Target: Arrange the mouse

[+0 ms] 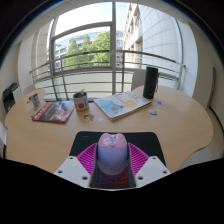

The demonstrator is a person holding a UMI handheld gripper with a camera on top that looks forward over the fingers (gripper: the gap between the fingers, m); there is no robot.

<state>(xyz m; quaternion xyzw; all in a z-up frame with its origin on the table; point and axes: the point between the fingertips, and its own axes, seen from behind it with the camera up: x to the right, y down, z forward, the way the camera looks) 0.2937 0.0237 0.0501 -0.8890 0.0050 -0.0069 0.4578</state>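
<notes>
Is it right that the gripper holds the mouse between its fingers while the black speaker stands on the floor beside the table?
Not quite. The gripper view shows the black speaker standing on the table, at its far edge, not the floor. The gripper does hold the mouse between its fingers.

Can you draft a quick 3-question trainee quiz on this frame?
1. True or false: the mouse sits between the gripper fingers.
2. What lies on the table left of the black speaker: A) open magazine B) laptop C) keyboard?
3. Fill in: the cup stands ____ the fingers.

Key: 1 true; 2 A; 3 beyond.
</notes>
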